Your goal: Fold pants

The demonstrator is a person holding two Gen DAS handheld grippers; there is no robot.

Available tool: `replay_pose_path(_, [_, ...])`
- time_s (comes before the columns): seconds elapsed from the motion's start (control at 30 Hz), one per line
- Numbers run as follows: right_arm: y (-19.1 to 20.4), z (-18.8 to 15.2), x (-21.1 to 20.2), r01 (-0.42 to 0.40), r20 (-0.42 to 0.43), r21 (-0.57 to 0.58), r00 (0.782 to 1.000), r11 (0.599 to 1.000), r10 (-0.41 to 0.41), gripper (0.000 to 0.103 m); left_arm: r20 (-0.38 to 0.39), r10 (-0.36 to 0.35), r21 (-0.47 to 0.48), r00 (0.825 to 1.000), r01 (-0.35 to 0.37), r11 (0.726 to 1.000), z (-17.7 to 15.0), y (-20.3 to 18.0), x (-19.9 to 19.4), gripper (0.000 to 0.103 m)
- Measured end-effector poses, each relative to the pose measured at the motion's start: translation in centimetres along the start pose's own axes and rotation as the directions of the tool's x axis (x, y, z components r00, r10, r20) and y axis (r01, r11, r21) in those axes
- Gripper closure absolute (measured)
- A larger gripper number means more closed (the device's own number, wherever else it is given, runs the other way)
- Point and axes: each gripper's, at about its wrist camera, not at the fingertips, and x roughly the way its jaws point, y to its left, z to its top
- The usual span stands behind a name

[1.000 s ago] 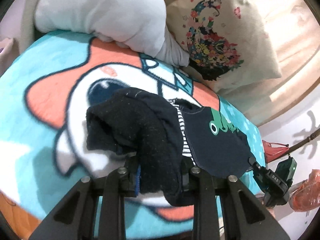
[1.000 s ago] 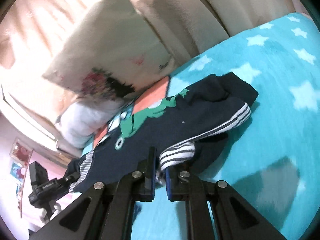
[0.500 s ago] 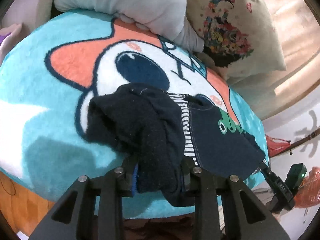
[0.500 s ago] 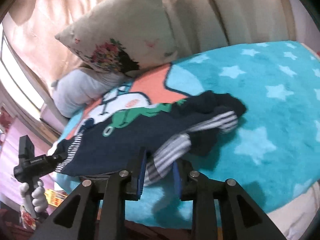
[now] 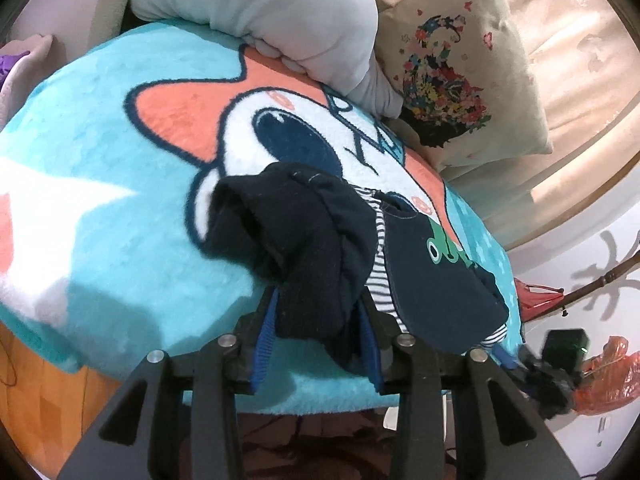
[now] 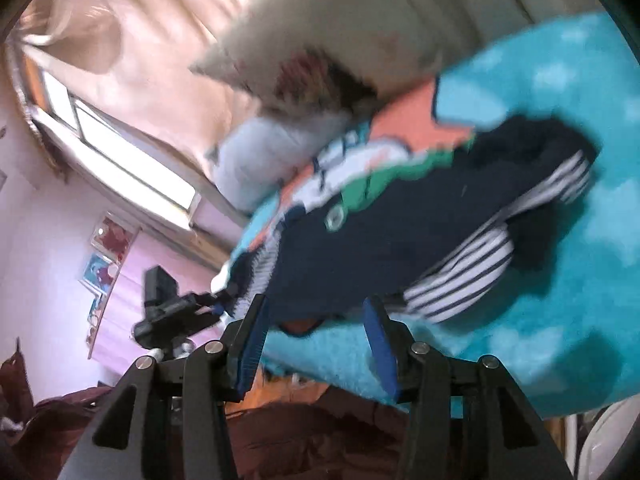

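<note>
Dark navy pants [image 5: 320, 240], with striped trim and a green cartoon patch, lie bunched across a turquoise cartoon-print blanket [image 5: 100, 208] on the bed. In the left wrist view, the left gripper [image 5: 318, 344] has its blue-padded fingers [image 5: 264, 336] clamped on a thick bundle of the dark fabric, which runs down between them and hangs past the blanket's near edge. In the right wrist view, blurred by motion, the right gripper [image 6: 320, 344] has its fingers [image 6: 380, 344] spread apart with nothing between them; the striped cuff [image 6: 460, 280] and navy hem lie just beyond the fingertips, on the blanket [image 6: 560, 320]. A cream cushion printed with a floral figure [image 5: 452, 68] and a pale grey pillow [image 5: 280, 12] rest at the head of the bed. No lettering on the pants can be read, and no containers are in view.
</note>
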Motion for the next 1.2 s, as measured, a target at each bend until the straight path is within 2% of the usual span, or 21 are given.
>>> replay_pose_path(0.1, [-1.1, -0.3, 2.4, 0.007, -0.048, 0.047, 0.999, 0.999, -0.005, 0.051, 0.011, -0.033, -0.015, 0.999, 0.033, 0.999, -0.5, 0.5, -0.7, 0.066])
replay_pose_path(0.27, [-1.4, -0.1, 3.7, 0.008, -0.031, 0.072, 1.000, 0.997, -0.005, 0.051, 0.010, -0.120, 0.010, 0.993, 0.120, 0.993, -1.3, -0.4, -1.2, 0.066])
replay_pose_path(0.37, [-1.0, 0.5, 4.1, 0.020, -0.024, 0.058, 1.000, 0.998, -0.018, 0.051, 0.022, -0.180, 0.060, 0.983, 0.179, 0.982, -1.9, -1.5, -2.0, 0.060])
replay_pose_path(0.47, [-1.1, 1.0, 4.2, 0.042, -0.002, 0.073, 0.999, 0.996, -0.041, 0.051, 0.029, -0.208, 0.081, 0.978, 0.205, 0.975, -2.1, -2.0, -2.3, 0.054])
replay_pose_path(0.63, [-2.6, 1.4, 4.8, 0.097, -0.003, 0.139, 0.995, 0.985, -0.098, 0.051, -0.014, -0.188, 0.063, 0.982, 0.188, 0.980, -2.0, -2.1, -1.0, 0.053])
replay_pose_path(0.73, [-3.3, 1.3, 4.7, 0.082, -0.003, 0.177, 0.997, 0.981, -0.083, 0.051, -0.039, -0.150, 0.061, 0.988, 0.152, 0.986, -1.8, -2.3, 0.1, 0.052])
replay_pose_path(0.93, [-3.0, 0.8, 3.4, 0.072, 0.000, 0.162, 0.997, 0.984, -0.073, 0.051, -0.062, -0.144, 0.037, 0.988, 0.147, 0.988, -1.1, -2.1, 1.4, 0.051])
replay_pose_path(1.07, [-3.9, 0.6, 3.3, 0.084, 0.007, 0.196, 0.996, 0.977, -0.087, 0.051, -0.067, -0.117, 0.039, 0.991, 0.120, 0.992, -0.7, -2.4, 1.9, 0.051])
replay_pose_path(1.1, [-3.9, 0.7, 3.3, 0.084, 0.013, 0.201, 0.996, 0.976, -0.088, 0.051, -0.069, -0.093, 0.033, 0.993, 0.095, 0.995, -0.5, -2.4, 2.1, 0.054])
replay_pose_path(1.13, [-3.8, 0.7, 3.3, 0.093, 0.019, 0.196, 0.995, 0.976, -0.099, 0.051, -0.070, -0.083, 0.025, 0.994, 0.085, 0.996, -0.5, -2.3, 2.3, 0.061])
replay_pose_path(1.17, [-3.6, 0.8, 3.4, 0.108, 0.024, 0.184, 0.993, 0.977, -0.114, 0.052, -0.076, -0.080, 0.019, 0.994, 0.082, 0.996, -0.4, -2.3, 2.4, 0.085])
replay_pose_path(1.2, [-3.4, 0.8, 3.5, 0.126, 0.030, 0.173, 0.991, 0.977, -0.133, 0.068, -0.098, -0.084, 0.011, 0.992, 0.086, 0.996, -0.3, -2.1, 2.6, 0.097])
